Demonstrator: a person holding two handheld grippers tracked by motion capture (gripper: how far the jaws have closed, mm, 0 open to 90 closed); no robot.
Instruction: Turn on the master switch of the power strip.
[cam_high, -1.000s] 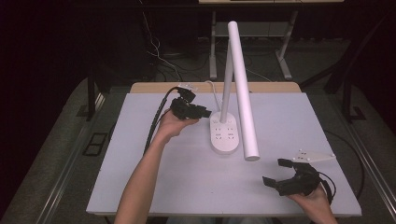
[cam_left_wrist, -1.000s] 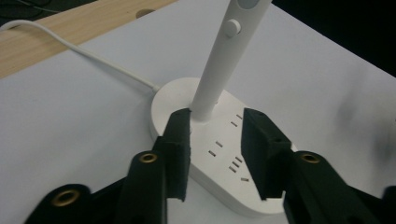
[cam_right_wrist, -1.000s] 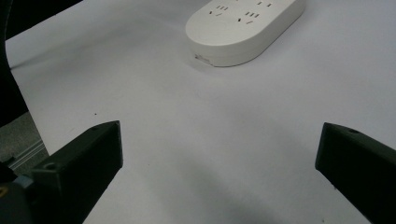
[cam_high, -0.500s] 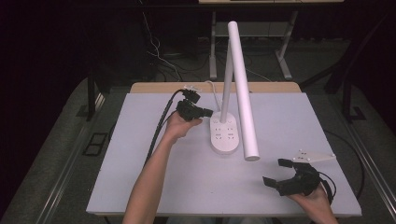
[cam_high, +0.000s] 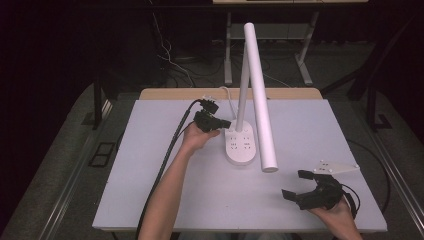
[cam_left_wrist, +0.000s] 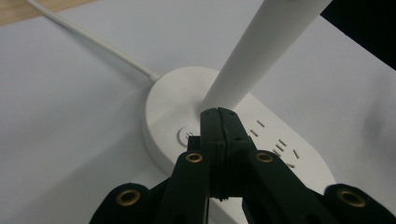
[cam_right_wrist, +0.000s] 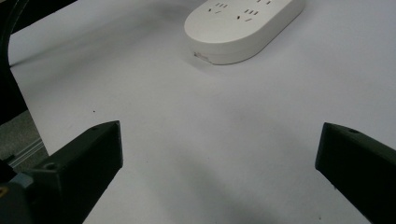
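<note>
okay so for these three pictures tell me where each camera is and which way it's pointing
High view: fixed above the person's side, looking forward and down on the table; both forearms enter from the bottom, left gripper at the lamp base, right gripper near the right corner.
Left gripper view: rides the left gripper, facing the lamp base close up; jaws closed beside the round button.
Right gripper view: rides the right gripper, looking low across the table; jaws wide apart.
Shared: all three show the lamp base.

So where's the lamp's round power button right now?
In the left gripper view, the button sits on the lamp base, just left of the shut left hand-held gripper.
</note>
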